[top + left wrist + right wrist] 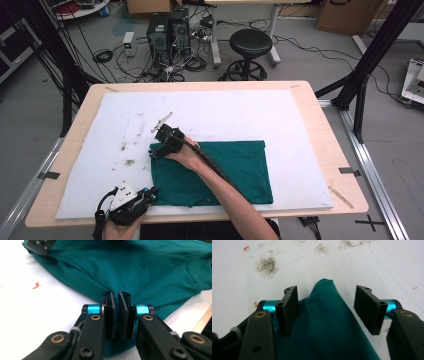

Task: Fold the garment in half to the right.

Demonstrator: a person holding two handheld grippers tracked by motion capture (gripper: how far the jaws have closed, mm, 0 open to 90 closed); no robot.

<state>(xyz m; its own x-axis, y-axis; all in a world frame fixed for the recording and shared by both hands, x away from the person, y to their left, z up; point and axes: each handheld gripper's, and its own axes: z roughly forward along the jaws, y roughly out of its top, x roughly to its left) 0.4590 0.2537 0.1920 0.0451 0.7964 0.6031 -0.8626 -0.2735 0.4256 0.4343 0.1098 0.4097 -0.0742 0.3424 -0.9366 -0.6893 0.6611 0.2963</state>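
Green shirt [220, 172] lies flat on white foam sheet [225, 112] covering the surface [320, 135], in the sheet's near-right part, collar edge twd the person. L tool [150, 196] sits at the shirt's near-left corner; in left gripper view [116, 315] its jaws are pinched together on a fold of the shirt's edge [140, 277], fabric bunching up btwn the pads, so closed & gripping cloth. R tool [159, 142] is at the shirt's far-left corner, forearm crossing over the shirt from the near side. In right gripper view [327, 307] the jaws stand apart w/ a raised peak of the shirt [325, 322] btwn them; left pad [287, 310] looks just touching the cloth, right pad [368, 308] clearly off it w/ white sheet visible in the gap, so not clamped, open around the fabric. Dirty grey smudges [267, 265] on the sheet just beyond the shirt's far-left corner, small red mark [36, 285] on the sheet left of the shirt. Behind the surface: black stool [250, 50], PC towers [167, 30], cables on floor.
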